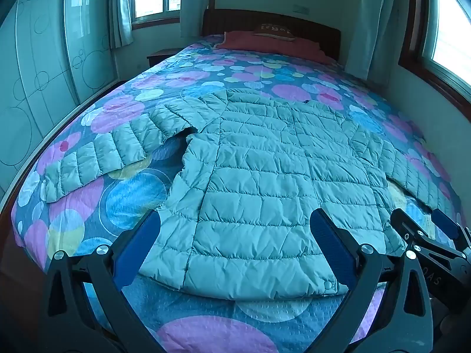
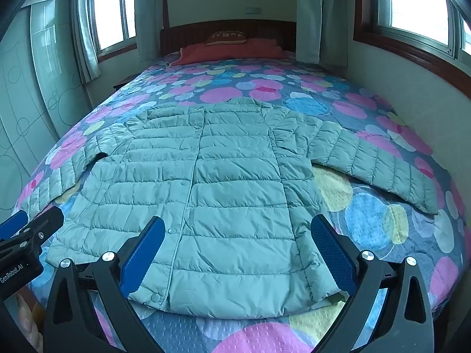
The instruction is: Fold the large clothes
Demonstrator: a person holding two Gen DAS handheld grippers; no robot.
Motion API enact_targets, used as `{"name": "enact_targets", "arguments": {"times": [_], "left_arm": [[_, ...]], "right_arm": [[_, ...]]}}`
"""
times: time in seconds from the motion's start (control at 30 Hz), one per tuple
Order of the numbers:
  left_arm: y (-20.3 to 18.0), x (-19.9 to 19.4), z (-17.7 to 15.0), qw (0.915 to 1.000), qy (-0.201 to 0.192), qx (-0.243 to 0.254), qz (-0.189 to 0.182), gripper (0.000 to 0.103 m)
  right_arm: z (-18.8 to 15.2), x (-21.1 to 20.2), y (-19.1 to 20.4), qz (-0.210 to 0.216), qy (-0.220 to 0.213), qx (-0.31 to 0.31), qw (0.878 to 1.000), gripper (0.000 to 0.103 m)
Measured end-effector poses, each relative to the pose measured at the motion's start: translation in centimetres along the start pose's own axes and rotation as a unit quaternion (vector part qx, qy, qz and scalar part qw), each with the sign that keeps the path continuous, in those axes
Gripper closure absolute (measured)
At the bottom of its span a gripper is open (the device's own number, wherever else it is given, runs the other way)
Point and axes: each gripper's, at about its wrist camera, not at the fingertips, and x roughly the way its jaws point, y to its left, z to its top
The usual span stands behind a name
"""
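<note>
A light green quilted puffer jacket (image 1: 265, 170) lies flat, front up, on the bed, with both sleeves spread out to the sides. It also shows in the right wrist view (image 2: 223, 182). My left gripper (image 1: 235, 220) is open and empty, above the jacket's lower left part near the hem. My right gripper (image 2: 238, 226) is open and empty, above the lower right part near the hem. The right gripper shows at the right edge of the left wrist view (image 1: 424, 220). The left gripper shows at the left edge of the right wrist view (image 2: 32, 220).
The bed has a bedspread (image 1: 141, 194) with pink, blue and yellow circles. A red pillow (image 2: 232, 48) lies by the dark headboard (image 1: 270, 25). A wardrobe (image 1: 38, 82) stands to the left, a wall with a window (image 2: 418, 0) to the right.
</note>
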Motion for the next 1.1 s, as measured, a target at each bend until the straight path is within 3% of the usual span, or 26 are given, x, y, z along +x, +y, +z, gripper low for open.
{"name": "enact_targets", "arguments": {"times": [1.1], "left_arm": [[0.36, -0.69, 0.39, 1.0, 0.0, 0.005, 0.001, 0.002]], "right_arm": [[-0.06, -0.11, 0.09, 0.003, -0.002, 0.0, 1.0, 0.004]]}}
